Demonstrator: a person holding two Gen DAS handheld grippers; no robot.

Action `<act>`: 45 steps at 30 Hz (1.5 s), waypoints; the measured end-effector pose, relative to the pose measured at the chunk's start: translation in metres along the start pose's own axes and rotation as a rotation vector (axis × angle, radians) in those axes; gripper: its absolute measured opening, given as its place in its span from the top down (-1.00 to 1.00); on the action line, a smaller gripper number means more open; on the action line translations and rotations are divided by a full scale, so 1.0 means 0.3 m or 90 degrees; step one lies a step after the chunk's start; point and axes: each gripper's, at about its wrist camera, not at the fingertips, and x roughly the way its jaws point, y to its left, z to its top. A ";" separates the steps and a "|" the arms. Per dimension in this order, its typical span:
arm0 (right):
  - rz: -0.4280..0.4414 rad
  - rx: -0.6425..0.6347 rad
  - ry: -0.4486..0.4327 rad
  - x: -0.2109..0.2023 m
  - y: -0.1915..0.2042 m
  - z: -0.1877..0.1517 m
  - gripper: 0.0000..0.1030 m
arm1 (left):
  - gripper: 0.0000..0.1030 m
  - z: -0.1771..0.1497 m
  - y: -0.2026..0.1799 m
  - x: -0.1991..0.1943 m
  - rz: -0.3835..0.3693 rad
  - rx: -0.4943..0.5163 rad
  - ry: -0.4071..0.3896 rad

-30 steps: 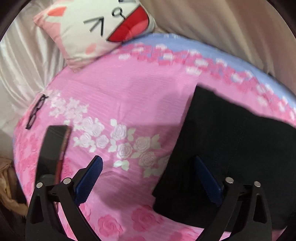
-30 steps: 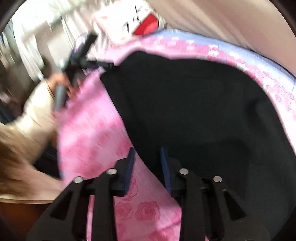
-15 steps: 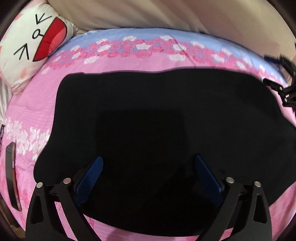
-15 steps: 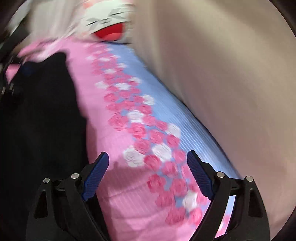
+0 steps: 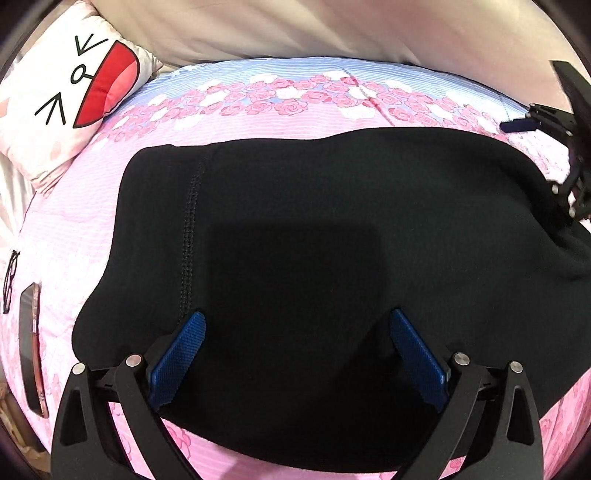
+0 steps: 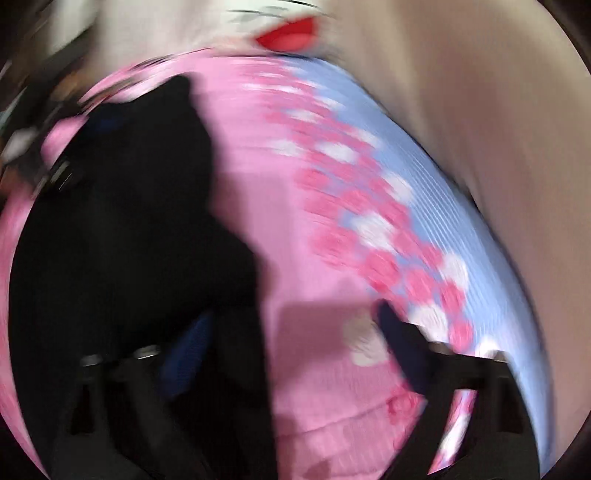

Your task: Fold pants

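Note:
The black pants (image 5: pixel 314 229) lie spread flat on the pink rose bedsheet (image 5: pixel 74 229). A stitched seam runs down their left part. My left gripper (image 5: pixel 295 339) is open and empty, hovering over the near edge of the pants. My right gripper (image 6: pixel 291 332) is open and empty; its view is blurred, with the pants (image 6: pixel 129 240) to its left and the sheet (image 6: pixel 295 240) under it. The right gripper also shows at the far right of the left wrist view (image 5: pixel 554 147), at the pants' right end.
A white cartoon-face pillow (image 5: pixel 66 103) lies at the back left. A phone (image 5: pixel 31 347) and glasses (image 5: pixel 9 280) lie at the sheet's left edge. A beige curtain or wall (image 5: pixel 332 26) runs behind the bed.
The left gripper has swung right from the pants' edge and now sits over their middle. The right gripper opened, turned toward the bed's far side and is still moving.

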 end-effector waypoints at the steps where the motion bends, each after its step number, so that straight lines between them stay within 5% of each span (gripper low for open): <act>1: 0.012 0.060 0.003 -0.006 -0.037 -0.005 -0.89 | -0.90 -0.001 0.002 -0.001 -0.001 0.001 -0.001; 5: 0.072 0.221 0.015 -0.073 -0.119 -0.050 -0.89 | -0.90 -0.006 0.007 0.000 -0.005 0.006 -0.008; 9: 0.295 0.417 -0.029 -0.116 -0.210 -0.076 -0.83 | -0.90 -0.010 0.012 0.000 -0.006 0.006 -0.012; 10: 0.319 0.432 -0.011 -0.097 -0.205 -0.072 -0.67 | -0.90 -0.011 0.012 0.000 -0.005 0.006 -0.013; 11: 0.349 0.435 0.019 -0.062 -0.183 -0.061 -0.24 | -0.90 -0.012 0.014 0.000 -0.006 0.005 -0.013; 14: 0.416 0.445 0.085 0.041 -0.118 -0.032 0.23 | -0.90 -0.019 0.019 -0.003 -0.008 0.005 -0.017; 16: 0.401 0.439 0.099 0.089 -0.094 -0.004 0.35 | -0.90 -0.022 0.016 -0.003 -0.007 0.005 -0.019; 18: 0.366 0.433 0.084 0.116 -0.113 0.026 0.68 | -0.90 -0.023 0.014 -0.003 -0.007 0.004 -0.019; 23: 0.307 0.446 0.026 0.153 -0.211 0.038 0.67 | -0.90 -0.024 0.020 -0.007 -0.012 0.006 -0.023; 25: 0.178 0.447 -0.046 0.039 -0.220 0.020 0.57 | -0.90 -0.015 0.030 -0.019 -0.024 -0.001 -0.019; 27: 0.131 0.467 -0.095 -0.069 -0.209 -0.025 0.57 | -0.90 0.022 0.065 -0.051 -0.037 -0.016 -0.030; 29: 0.141 0.445 -0.132 -0.182 -0.103 -0.063 0.56 | -0.90 0.081 0.118 -0.079 0.002 -0.038 -0.061; 32: 0.181 0.410 -0.120 -0.211 0.083 -0.104 0.20 | -0.90 0.211 0.266 -0.048 0.089 -0.073 -0.102; 34: 0.145 0.386 -0.073 -0.176 0.177 -0.168 0.12 | -0.90 0.294 0.369 0.087 0.200 -0.103 -0.051; 35: 0.116 0.383 -0.051 -0.155 0.196 -0.192 0.12 | -0.90 0.306 0.396 0.126 0.218 -0.113 -0.034; 37: 0.080 0.415 -0.047 -0.153 0.184 -0.286 0.34 | -0.90 0.318 0.471 0.199 0.164 -0.142 -0.026; 39: 0.063 0.506 -0.076 -0.215 0.123 -0.373 0.34 | -0.90 0.329 0.504 0.201 0.128 -0.179 -0.010; 42: 0.037 0.546 -0.127 -0.338 0.120 -0.460 0.29 | -0.87 0.322 0.463 0.130 0.156 -0.179 -0.036; 45: -0.054 0.572 -0.080 -0.367 0.101 -0.562 0.29 | -0.86 0.282 0.366 0.014 0.166 -0.152 -0.089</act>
